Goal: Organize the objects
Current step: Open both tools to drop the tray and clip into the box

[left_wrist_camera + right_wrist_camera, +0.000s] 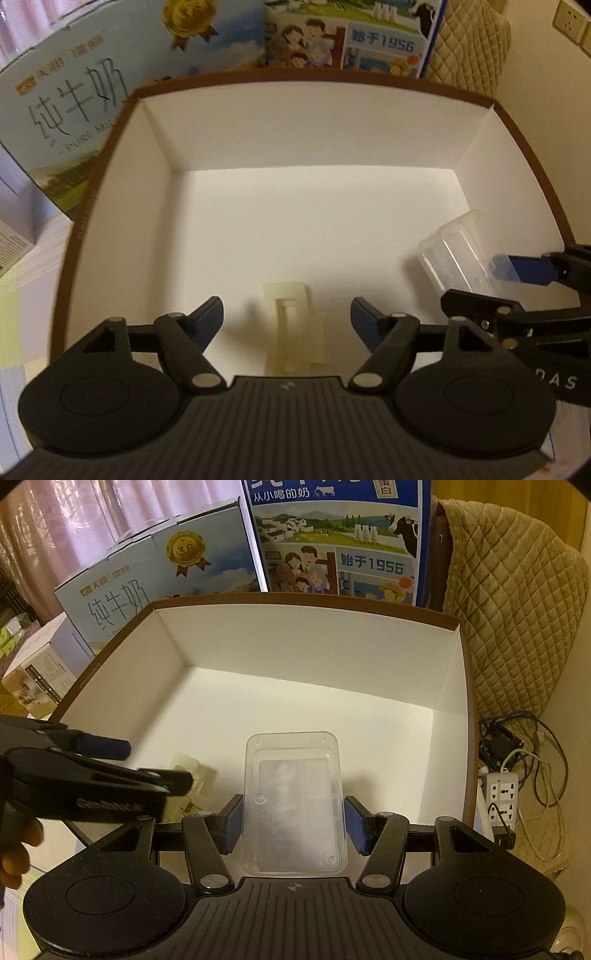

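A wide white box with a brown rim (314, 77) fills both views. On its floor lies a pale, yellowish translucent plastic piece (295, 328), between the fingers of my left gripper (288, 314). The jaws stand wide of it on both sides and do not touch it. In the right wrist view this piece (192, 768) shows partly behind the left gripper (147, 764). My right gripper (295, 821) is shut on a clear rectangular plastic container (293, 775), its blue pads pressed on the long sides, low inside the box (295, 600). The left wrist view shows the same container (454, 251) at the right.
Two printed milk cartons (166, 576) (340, 542) stand behind the box. A quilted beige cover (517, 609) lies at the back right. A power strip (502, 797) and cables lie right of the box. Small cartons (37, 679) sit at the left. A hand (14, 853) holds the left gripper.
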Demonstrator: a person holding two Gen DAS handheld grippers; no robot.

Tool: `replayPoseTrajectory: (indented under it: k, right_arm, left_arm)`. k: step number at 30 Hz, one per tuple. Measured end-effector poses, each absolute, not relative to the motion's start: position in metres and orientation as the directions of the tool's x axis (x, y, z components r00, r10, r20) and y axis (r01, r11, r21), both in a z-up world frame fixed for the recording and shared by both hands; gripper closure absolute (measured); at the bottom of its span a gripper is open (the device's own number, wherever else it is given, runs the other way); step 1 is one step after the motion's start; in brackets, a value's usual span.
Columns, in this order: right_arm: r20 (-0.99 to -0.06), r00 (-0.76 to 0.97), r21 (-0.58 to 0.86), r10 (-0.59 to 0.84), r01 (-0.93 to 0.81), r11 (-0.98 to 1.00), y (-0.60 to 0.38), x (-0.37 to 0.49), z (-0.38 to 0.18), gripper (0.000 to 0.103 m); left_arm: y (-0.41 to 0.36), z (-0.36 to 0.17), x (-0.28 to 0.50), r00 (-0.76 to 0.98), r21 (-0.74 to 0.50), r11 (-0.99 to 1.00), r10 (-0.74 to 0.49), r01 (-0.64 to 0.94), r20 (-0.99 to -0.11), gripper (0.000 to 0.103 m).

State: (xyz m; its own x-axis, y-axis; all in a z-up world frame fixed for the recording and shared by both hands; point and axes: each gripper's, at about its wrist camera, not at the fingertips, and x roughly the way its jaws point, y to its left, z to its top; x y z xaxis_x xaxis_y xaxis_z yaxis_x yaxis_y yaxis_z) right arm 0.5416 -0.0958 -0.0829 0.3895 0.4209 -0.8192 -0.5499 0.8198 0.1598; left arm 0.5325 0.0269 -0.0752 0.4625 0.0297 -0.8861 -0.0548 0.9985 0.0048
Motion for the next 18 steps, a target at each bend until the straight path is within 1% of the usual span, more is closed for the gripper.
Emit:
replayPoseTrajectory:
  k: [7, 11, 13, 15, 18]
  right_arm:
    - [-0.81, 0.391, 0.174, 0.437, -0.551, 0.816, -0.09, 0.541, -0.083, 0.049]
    - [-0.794, 0.411, 0.173, 0.447, -0.553, 0.815, -0.088, 0.539, -0.081, 0.049]
    - [-0.786, 0.412, 0.185, 0.461, -0.554, 0.812, -0.089, 0.538, -0.079, 0.045]
    - [-0.782, 0.415, 0.194, 0.465, -0.547, 0.814, -0.092, 0.537, -0.077, 0.036]
    - [-0.769, 0.427, 0.197, 0.475, -0.549, 0.812, -0.096, 0.532, -0.071, 0.032]
  left_arm:
    - [0.037, -0.058, 0.524, 0.486, 0.022, 0.996, 0.061, -0.086, -0.872, 0.024]
    - [0.038, -0.049, 0.519, 0.505, 0.042, 0.994, 0.089, -0.103, -0.858, 0.016]
    - [0.04, -0.046, 0.515, 0.513, 0.054, 0.992, 0.106, -0.116, -0.852, 0.013]
    - [0.041, -0.042, 0.51, 0.52, 0.057, 0.991, 0.114, -0.124, -0.847, 0.01]
    - [0.043, -0.035, 0.503, 0.532, 0.057, 0.988, 0.125, -0.142, -0.837, 0.008]
